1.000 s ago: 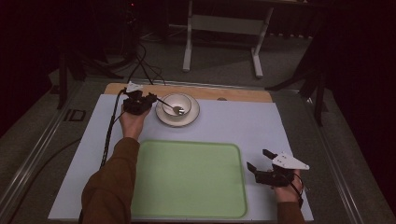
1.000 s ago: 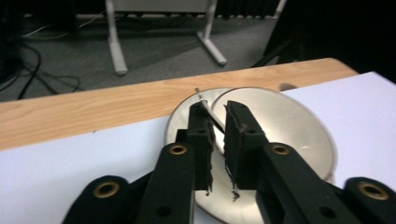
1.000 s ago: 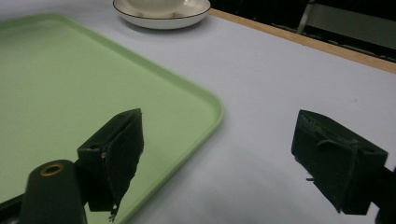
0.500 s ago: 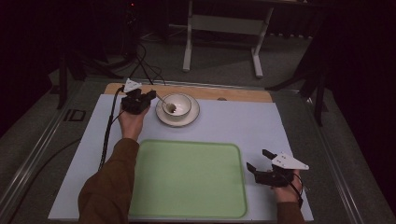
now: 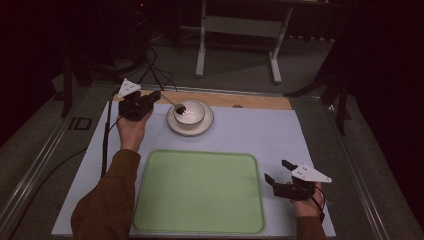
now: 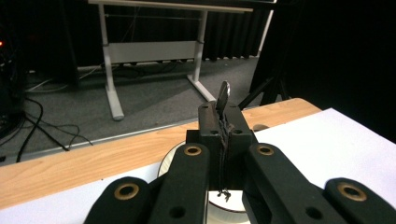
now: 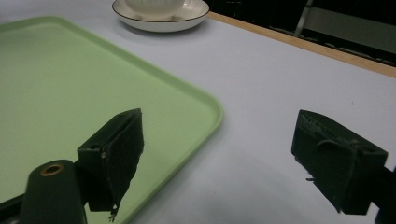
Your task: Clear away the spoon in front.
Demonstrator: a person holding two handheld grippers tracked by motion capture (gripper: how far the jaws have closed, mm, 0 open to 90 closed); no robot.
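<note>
A white bowl [image 5: 190,115] stands on a dark-rimmed white saucer [image 5: 172,126] at the back of the white mat. My left gripper [image 5: 155,95] is just left of it, shut on the handle of a metal spoon [image 5: 175,104]. The spoon's head hangs over the bowl's left rim. In the left gripper view the spoon [image 6: 223,95] sticks out edge-on past the closed jaws of my left gripper [image 6: 220,116], above the saucer [image 6: 169,161]. My right gripper [image 5: 276,170] rests open at the front right, beside the green tray [image 5: 200,192], with nothing between its fingers.
The green tray [image 7: 56,79] lies bare at the front centre, its corner close to my right gripper [image 7: 219,154]. The saucer [image 7: 159,21] sits far beyond it. A wooden strip [image 5: 250,100] edges the table's back. Cables [image 5: 106,140] trail along the left side.
My left gripper has risen and drawn slightly left with the spoon, whose head has lifted from the bowl's middle toward its left rim. The right gripper has stayed put.
</note>
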